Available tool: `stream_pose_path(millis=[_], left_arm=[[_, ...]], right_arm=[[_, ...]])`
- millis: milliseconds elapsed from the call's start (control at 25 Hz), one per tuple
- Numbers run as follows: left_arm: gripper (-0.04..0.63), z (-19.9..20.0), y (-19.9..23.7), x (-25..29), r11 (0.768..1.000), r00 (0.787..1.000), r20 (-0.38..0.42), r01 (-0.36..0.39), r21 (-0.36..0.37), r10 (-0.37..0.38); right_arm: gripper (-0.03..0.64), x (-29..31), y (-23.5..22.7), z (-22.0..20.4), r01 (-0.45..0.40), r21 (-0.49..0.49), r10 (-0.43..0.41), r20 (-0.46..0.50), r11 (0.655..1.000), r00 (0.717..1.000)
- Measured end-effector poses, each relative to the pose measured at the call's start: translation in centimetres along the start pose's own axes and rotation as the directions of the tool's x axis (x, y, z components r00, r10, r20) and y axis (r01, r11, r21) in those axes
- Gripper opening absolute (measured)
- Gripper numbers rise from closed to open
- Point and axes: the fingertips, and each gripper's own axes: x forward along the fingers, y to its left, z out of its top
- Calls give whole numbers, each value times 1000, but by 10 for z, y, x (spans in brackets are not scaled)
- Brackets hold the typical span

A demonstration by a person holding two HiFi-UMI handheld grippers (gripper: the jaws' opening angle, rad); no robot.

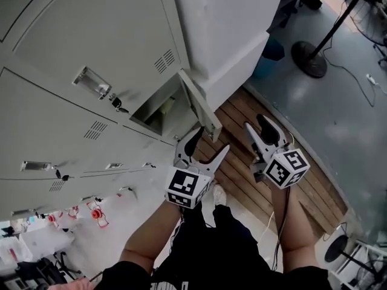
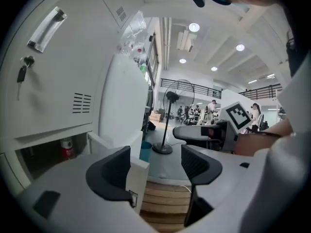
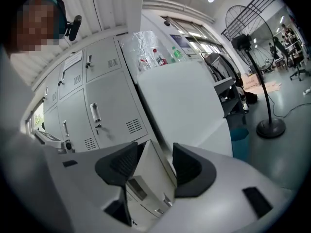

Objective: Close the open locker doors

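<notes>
A grey bank of lockers fills the left of the head view. One low locker stands open, its door swung out toward me. A red can sits inside it. My left gripper is open, just below the door's free edge, which lies close by the left jaw. My right gripper is open too, to the right of the door and apart from it. In the right gripper view the open door shows through the gap between the jaws, beyond them, with no pad pressing on it.
A tall white cabinet stands right beside the open locker. A fan stand and cable sit on the grey floor at upper right, a blue bin near the cabinet. Wooden boards run under the grippers. My shoe is below.
</notes>
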Motion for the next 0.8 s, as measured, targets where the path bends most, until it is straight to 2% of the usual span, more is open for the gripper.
stream_pose_path(millis=[120,240,560,800], left_arm=[[344,-21,14,12,998,998,-16,-59,20,60],[344,-36,23,26,995,995,-21,-102,9,102],[344,-69,37,61,985,984,-49,-169,-13,169],[337,-82,50,72,970,967,-78,-243,-19,241]], right_arm=[[209,10,-4,-20,-2,23,3,-21,1000,1000],[202,15,-10,-35,8,25,-7,-32,1000,999],[201,18,-30,-59,45,10,-44,-59,999,997],[192,19,-34,-66,41,15,-40,-72,999,997]])
